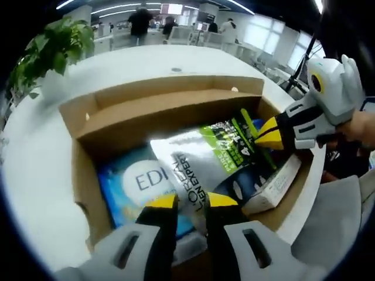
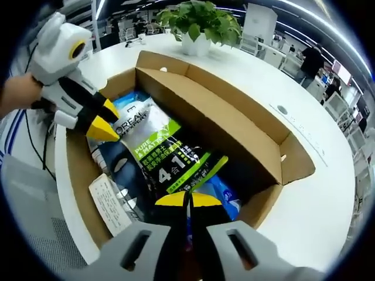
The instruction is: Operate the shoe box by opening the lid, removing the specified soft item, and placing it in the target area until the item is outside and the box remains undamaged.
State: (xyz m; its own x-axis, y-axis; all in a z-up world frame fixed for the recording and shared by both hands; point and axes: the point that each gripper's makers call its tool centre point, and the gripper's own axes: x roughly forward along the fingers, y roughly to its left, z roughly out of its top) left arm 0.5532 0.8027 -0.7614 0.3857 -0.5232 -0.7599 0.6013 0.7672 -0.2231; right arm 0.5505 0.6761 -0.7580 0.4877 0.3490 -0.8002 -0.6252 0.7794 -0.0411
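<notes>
An open cardboard shoe box point(image 1: 88, 175) point(image 2: 79, 170) lies on a white table, its lid point(image 1: 164, 114) point(image 2: 217, 111) folded back on the far side. Inside lies a silver, green and black L'Oreal pouch point(image 1: 199, 158) point(image 2: 161, 149), stretched between my grippers. My left gripper point(image 1: 191, 201) point(image 2: 106, 120) holds the end printed with the brand name, and the pouch runs in between its jaws. My right gripper point(image 2: 187, 199) point(image 1: 258, 136) is shut on the opposite, green-printed end. A person's hand point(image 1: 360, 126) point(image 2: 17, 93) holds each tool.
Under the pouch is a blue pack point(image 1: 126, 187) point(image 2: 225, 196) with a white round label. A small white carton point(image 1: 272, 187) point(image 2: 108, 205) rests against the box's near wall. A potted plant point(image 1: 53, 47) point(image 2: 199, 20) stands on the table point(image 1: 35, 175) point(image 2: 316, 193). Behind it, people walk about.
</notes>
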